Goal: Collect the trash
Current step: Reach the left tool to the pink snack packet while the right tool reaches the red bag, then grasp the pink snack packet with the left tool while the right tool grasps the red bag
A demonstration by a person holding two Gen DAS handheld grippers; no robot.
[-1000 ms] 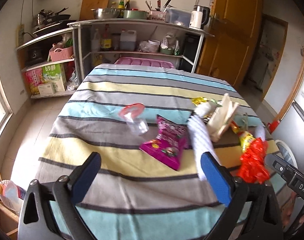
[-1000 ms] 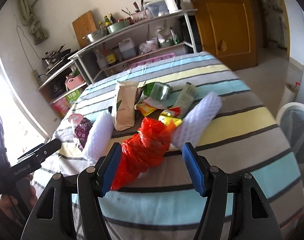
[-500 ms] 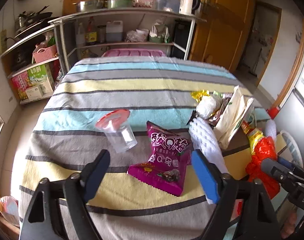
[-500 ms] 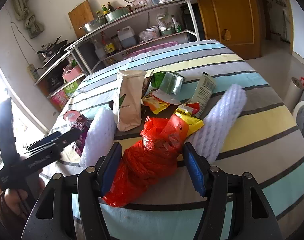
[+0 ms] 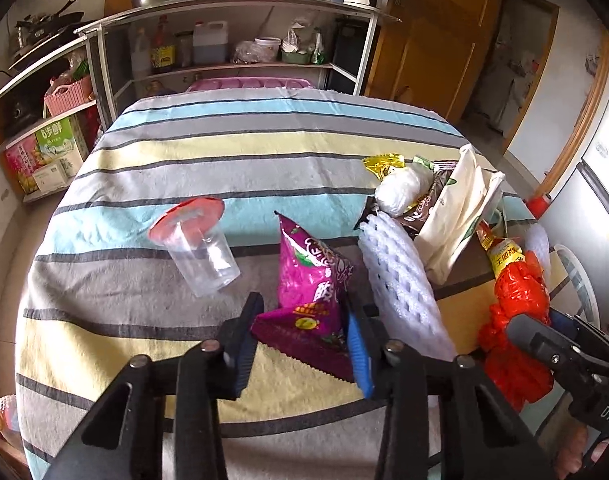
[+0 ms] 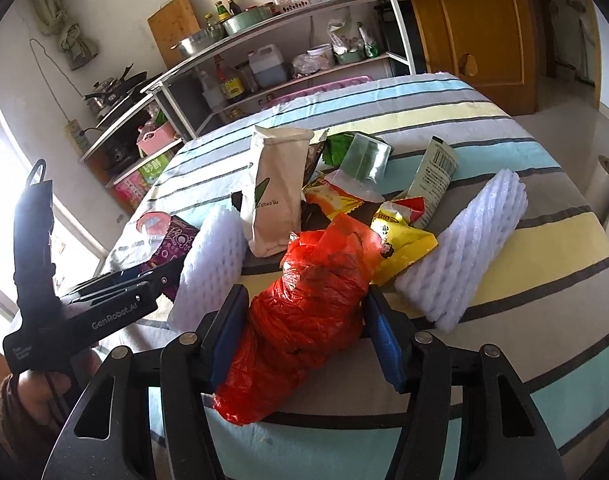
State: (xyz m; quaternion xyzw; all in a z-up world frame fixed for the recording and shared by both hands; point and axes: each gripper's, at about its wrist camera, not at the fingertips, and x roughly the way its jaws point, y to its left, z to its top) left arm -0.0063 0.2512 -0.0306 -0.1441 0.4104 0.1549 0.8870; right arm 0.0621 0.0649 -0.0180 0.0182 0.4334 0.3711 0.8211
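A purple snack bag [image 5: 310, 300] lies on the striped tablecloth [image 5: 240, 160]. My left gripper [image 5: 300, 344] has its jaws closed in against the bag's near end. A red plastic bag [image 6: 304, 312] lies near the table's front edge; it also shows in the left wrist view [image 5: 516, 328]. My right gripper [image 6: 304, 336] straddles it with the jaws wide, both pads beside the bag. A clear plastic cup [image 5: 202, 256] with a red lid lies on its side left of the snack bag.
White foam sleeves [image 5: 404, 292] [image 6: 468, 256], a paper bag [image 6: 274, 192], yellow wrappers [image 6: 400, 240] and a green packet [image 6: 364, 156] crowd the table's right side. Metal shelves [image 5: 232, 40] stand behind the table. A wooden door [image 6: 476, 28] is at the back right.
My left gripper moved forward and down onto the purple snack bag and closed on it. My right gripper moved in around the red bag, jaws still wide.
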